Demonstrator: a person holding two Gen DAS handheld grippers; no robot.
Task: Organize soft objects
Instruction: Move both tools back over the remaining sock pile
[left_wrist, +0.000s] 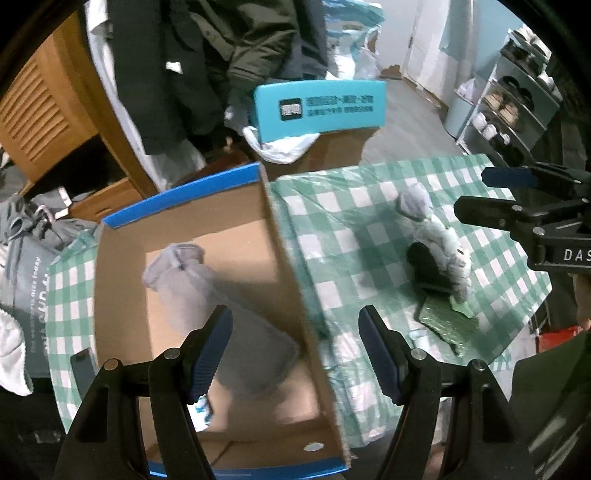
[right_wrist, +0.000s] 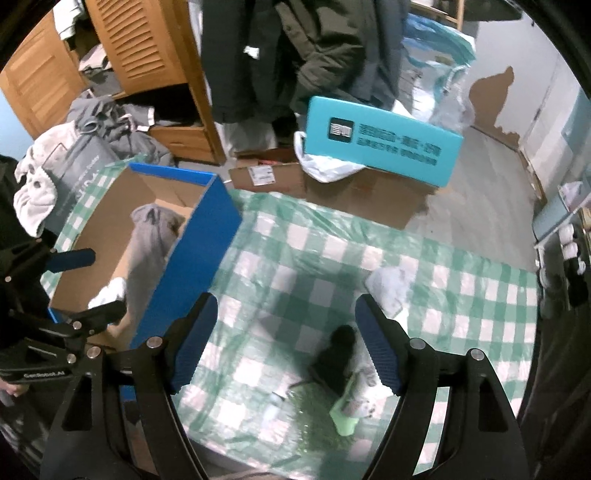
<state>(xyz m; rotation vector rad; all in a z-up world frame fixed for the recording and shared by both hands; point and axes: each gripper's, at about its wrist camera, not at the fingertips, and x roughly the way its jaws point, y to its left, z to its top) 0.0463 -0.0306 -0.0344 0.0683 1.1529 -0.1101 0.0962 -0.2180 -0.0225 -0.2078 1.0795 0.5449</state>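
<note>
Blue-padded fingers (left_wrist: 214, 354) of our left gripper (left_wrist: 295, 350) are filling the bottom of the left wrist view, and we are holding them spread wide with nothing between them. They are hanging over the cardboard box (left_wrist: 280, 236) with the blue outer walls, which is sitting on the left part of the checked tablecloth (left_wrist: 332, 206). A rolled grey cloth (left_wrist: 207, 291) is already lying inside the box, along with something small and white (right_wrist: 110, 290) at its near end, too blurred for us to name. We are judging that much of the sorting as done.

Our right gripper (right_wrist: 286, 339) is hovering over the open cloth, jaws equally wide and empty. Just beneath it we are seeing what is left: a pale fleecy item (left_wrist: 439, 236) stretched across the cloth, a black soft item (left_wrist: 428, 269) touching it, and a green packet or pad (left_wrist: 448, 319) under their near ends. Whether the pale piece is one thing or two, we cannot tell from the blur. A light green scrap (right_wrist: 343, 413) is lying beside them.

So we are reckoning ourselves partway along: one or two pieces are boxed, and the cluster on the right is waiting to be lifted across into the box, which has plenty of floor free beside the grey roll.
</note>
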